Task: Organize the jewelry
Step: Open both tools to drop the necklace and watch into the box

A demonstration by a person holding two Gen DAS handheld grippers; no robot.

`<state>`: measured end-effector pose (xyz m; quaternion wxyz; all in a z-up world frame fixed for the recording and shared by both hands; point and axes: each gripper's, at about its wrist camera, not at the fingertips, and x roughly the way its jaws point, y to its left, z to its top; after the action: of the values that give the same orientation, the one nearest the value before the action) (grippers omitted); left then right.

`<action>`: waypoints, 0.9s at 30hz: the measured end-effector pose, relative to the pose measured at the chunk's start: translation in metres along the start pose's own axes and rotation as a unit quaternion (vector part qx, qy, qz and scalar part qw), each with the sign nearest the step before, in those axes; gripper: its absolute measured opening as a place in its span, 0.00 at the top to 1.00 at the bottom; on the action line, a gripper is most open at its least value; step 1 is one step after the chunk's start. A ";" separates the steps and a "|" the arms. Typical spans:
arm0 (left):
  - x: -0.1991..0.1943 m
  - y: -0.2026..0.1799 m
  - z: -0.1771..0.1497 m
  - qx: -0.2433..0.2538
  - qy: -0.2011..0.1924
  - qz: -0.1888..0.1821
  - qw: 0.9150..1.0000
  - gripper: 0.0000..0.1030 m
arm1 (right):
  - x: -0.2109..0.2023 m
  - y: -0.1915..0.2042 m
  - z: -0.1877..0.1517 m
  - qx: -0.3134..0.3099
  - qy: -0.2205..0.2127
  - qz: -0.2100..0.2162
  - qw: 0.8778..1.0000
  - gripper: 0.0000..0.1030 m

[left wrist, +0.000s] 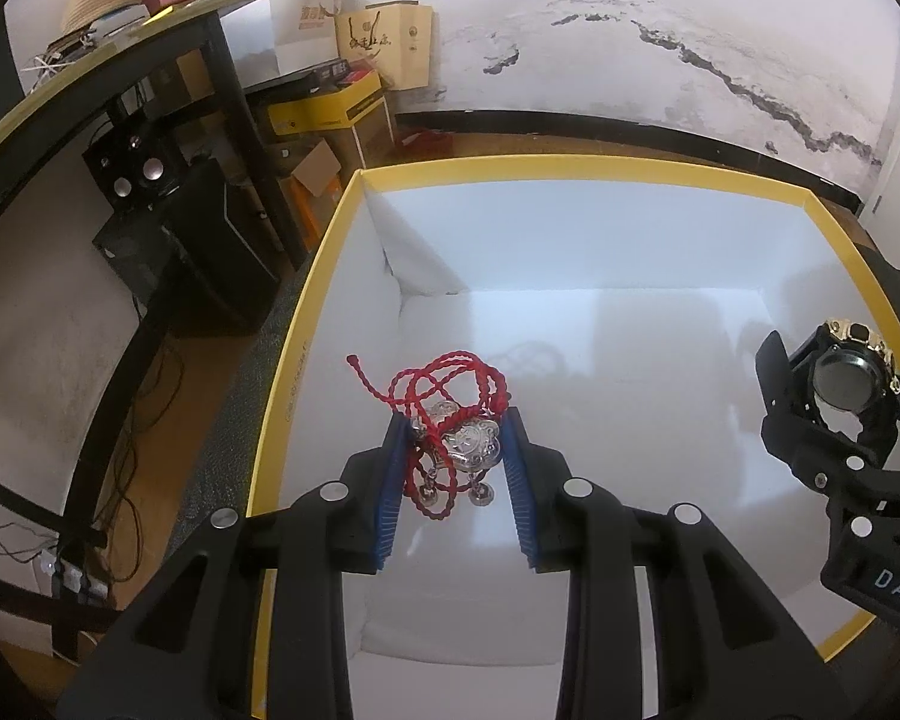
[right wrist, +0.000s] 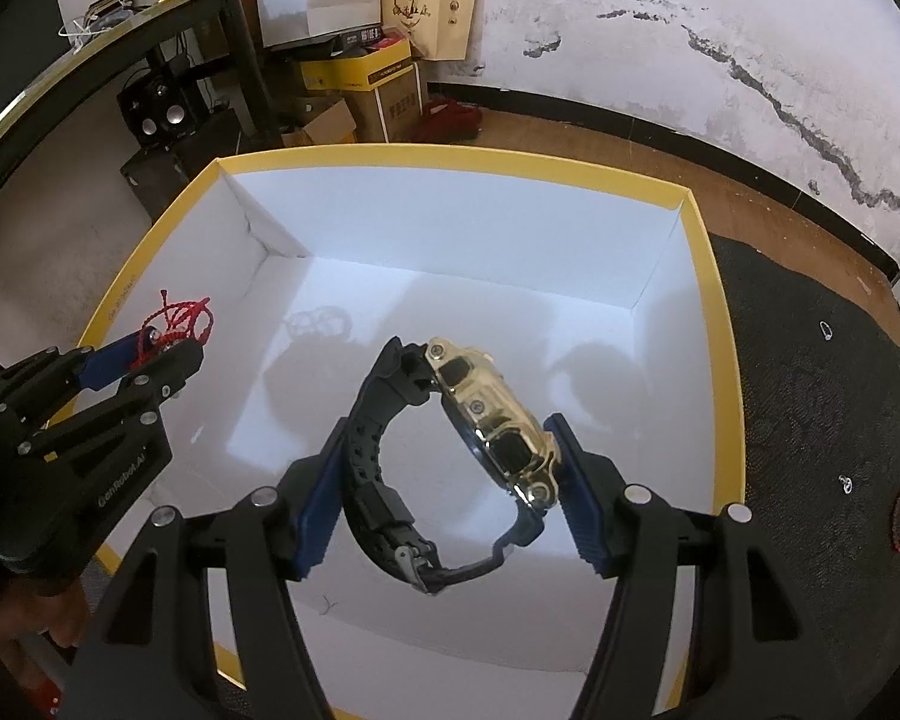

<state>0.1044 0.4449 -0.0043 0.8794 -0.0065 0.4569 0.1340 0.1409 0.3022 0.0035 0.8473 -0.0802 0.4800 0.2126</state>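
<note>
A: Where's the jewelry sitting against each set of fingers?

B: The left gripper (left wrist: 455,450) pinches the red cord necklace (left wrist: 444,396) with its silver charm (left wrist: 471,450) between the blue pads (left wrist: 393,480); the cord loops bunch up just past the fingertips and trail below them. The right gripper (right wrist: 450,480) is clamped on the watch (right wrist: 450,456), gold case against the right pad, black strap against the left, so the band's loop spans the gap crosswise

A: And the box?

B: Both loads hang over the white floor of the yellow-rimmed box (left wrist: 306,324), directly beneath and ahead of the fingers. I'd judge that lowering and letting go is all that's left

A: Which one's nearer a wall?

B: The necklace hangs close to the box's left wall; the watch looks more central in the right wrist view. The two grippers are well apart

A: Anything in the way?

B: Nothing lies on the floor under either; only shadows. The dangling cord could snag a pad on release. Small bits lie on the dark mat (right wrist: 810,396) outside the right rim, too small to name
</note>
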 end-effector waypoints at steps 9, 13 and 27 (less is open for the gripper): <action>-0.010 0.001 0.002 -0.002 -0.017 0.008 1.000 0.23 | -0.016 0.007 0.006 -0.027 -0.029 -0.013 0.999 0.09; -0.019 -0.001 0.006 0.004 -0.027 0.017 0.999 0.16 | -0.025 0.006 0.008 -0.028 -0.038 -0.010 0.999 0.07; -0.053 0.001 0.004 0.004 -0.038 0.024 0.999 0.06 | -0.071 -0.008 0.007 -0.020 -0.058 -0.002 0.998 0.07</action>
<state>0.0782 0.4340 0.0409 0.8926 0.0130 0.4239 0.1530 0.1183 0.2774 0.0669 0.8723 -0.0858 0.4256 0.2248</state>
